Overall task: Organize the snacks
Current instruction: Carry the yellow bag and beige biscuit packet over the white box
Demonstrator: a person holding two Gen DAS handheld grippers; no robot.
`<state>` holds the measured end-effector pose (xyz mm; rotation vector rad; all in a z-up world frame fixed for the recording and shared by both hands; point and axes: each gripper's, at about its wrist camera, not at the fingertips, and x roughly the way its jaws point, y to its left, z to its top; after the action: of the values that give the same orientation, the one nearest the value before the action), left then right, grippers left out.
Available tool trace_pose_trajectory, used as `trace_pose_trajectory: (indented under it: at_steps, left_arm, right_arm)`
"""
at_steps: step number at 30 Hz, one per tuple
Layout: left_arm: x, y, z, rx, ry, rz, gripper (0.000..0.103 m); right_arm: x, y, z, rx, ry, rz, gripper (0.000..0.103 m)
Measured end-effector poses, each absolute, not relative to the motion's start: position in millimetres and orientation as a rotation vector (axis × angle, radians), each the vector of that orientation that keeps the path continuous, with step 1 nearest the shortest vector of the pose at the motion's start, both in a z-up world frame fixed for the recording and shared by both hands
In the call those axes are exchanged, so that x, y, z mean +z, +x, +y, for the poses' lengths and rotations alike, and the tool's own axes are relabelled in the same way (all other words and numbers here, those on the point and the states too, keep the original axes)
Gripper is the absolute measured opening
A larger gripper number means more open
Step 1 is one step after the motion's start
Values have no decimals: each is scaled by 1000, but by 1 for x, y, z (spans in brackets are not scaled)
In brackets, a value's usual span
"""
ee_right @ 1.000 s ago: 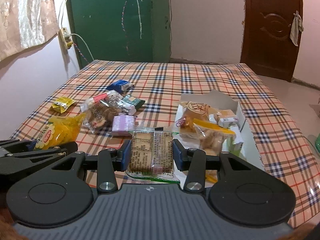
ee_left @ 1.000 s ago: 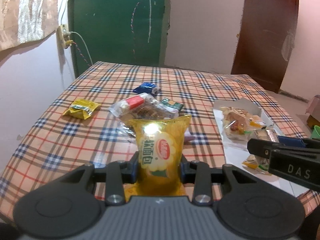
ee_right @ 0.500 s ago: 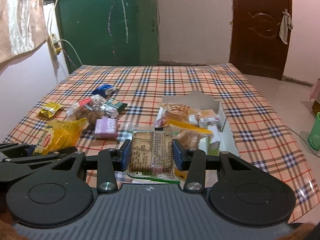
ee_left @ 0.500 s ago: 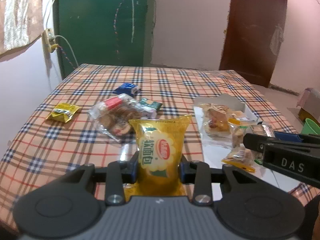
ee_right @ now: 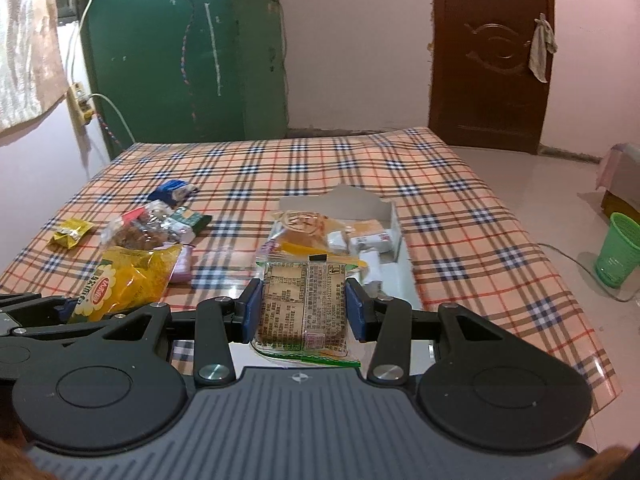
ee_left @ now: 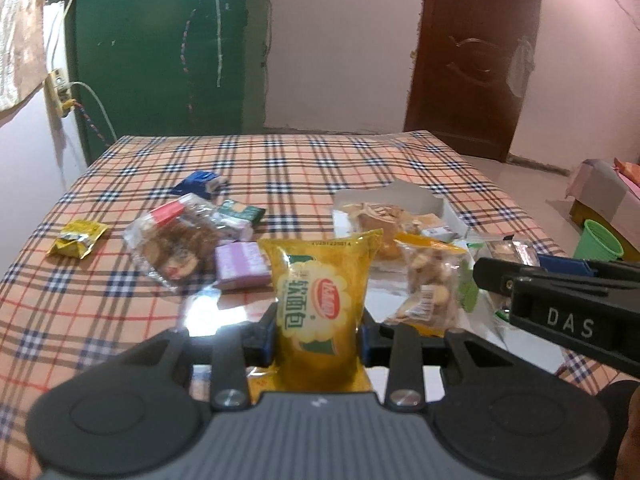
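Two grippers, each with its jaws closed on one snack packet. The left gripper [ee_left: 319,334] clamps a yellow bread packet [ee_left: 320,300] upright between its blue pads, the packet's top seam flaring above the jaws. The right gripper [ee_right: 304,310] grips a flat cracker packet [ee_right: 303,308] by its two long edges, printed back facing the camera. In the right wrist view the yellow bread packet appears at lower left, held above the near edge of the plaid tabletop [ee_right: 460,216]; in the left wrist view the right gripper enters from the right edge. Just beyond the cracker packet lies a shallow white box [ee_right: 390,216] holding several wrapped pastries and small packets. Left of the box, loose on the tabletop: a purple packet [ee_left: 241,264], a clear bag of brown biscuits [ee_left: 176,240], a green packet [ee_left: 242,214], a blue packet [ee_left: 198,182] farther back, and a small yellow sachet [ee_left: 77,238] well apart at the left. A green cup [ee_right: 620,254] stands on the floor at right.
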<state>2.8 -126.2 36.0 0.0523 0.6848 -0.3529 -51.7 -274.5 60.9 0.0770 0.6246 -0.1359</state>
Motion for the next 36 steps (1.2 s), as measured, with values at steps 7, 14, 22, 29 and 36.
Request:
trace_pose_trajectory:
  at_steps: [7, 14, 22, 29, 36]
  left_arm:
    - [35, 2, -143, -388, 69, 689, 35]
    - [32, 1, -155, -412, 87, 698, 35]
    - [26, -2, -166, -444, 103, 713, 35]
    - [18, -4, -173, -475, 109, 733, 35]
    - [12, -5, -178, -501, 116, 753, 35]
  right_arm:
    - [62, -60, -287, -178, 85, 619, 54]
    - [64, -72, -296, -205, 96, 621, 54]
    - [62, -78, -302, -226, 105, 630, 54]
    - [55, -82, -307, -227, 116, 656, 54]
    - [47, -78, -306, -228, 122, 677, 54]
